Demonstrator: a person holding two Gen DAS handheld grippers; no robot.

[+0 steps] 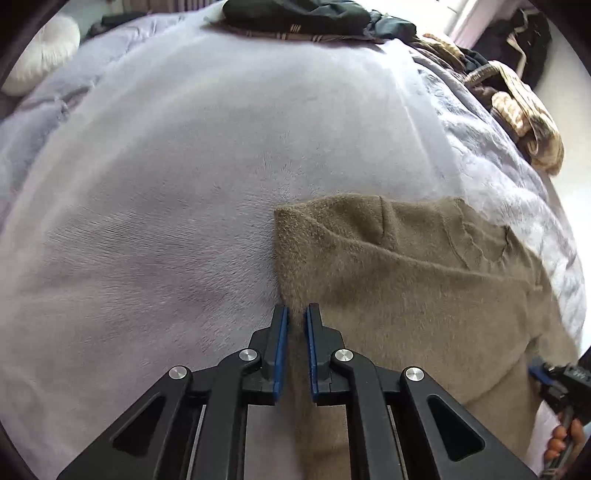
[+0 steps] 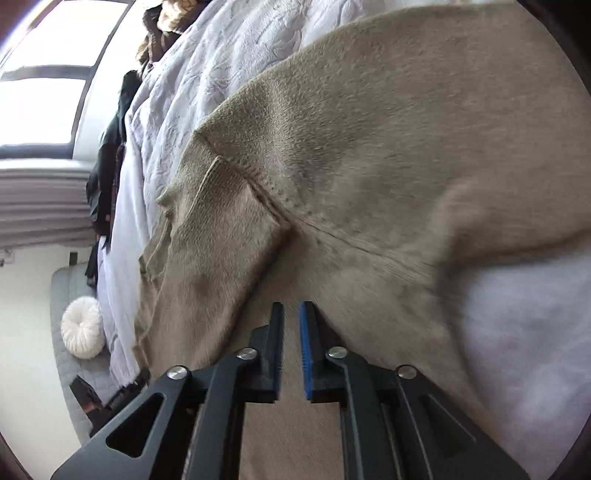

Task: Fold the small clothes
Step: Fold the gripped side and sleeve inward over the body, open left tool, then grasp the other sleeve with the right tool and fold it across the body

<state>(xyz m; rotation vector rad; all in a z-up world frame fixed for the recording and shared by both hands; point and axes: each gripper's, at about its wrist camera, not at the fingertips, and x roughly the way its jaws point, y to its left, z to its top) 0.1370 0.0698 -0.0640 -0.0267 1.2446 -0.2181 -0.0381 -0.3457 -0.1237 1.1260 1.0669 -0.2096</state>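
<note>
A tan fleece garment [image 1: 424, 280] lies on the lavender blanket [image 1: 166, 184] of a bed, with its corner toward the middle. My left gripper [image 1: 296, 314] points steeply down at the garment's left edge, and its blue pads are shut on that edge. In the right wrist view the same tan garment [image 2: 369, 129] fills most of the frame, with a ribbed cuff or hem [image 2: 225, 192] folded over it. My right gripper [image 2: 291, 310] stands with a narrow gap, shut on tan cloth that bunches up toward it. A hand [image 1: 563, 439] holds that gripper at the lower right of the left wrist view.
A pile of dark clothes [image 1: 303, 16] lies at the far edge of the bed. Brown patterned clothes [image 1: 524, 114] sit at the far right. A white round cushion [image 1: 44, 51] rests at the far left and also shows as a cushion [image 2: 83, 328] beside the bed. A bright window [image 2: 44, 92] is behind.
</note>
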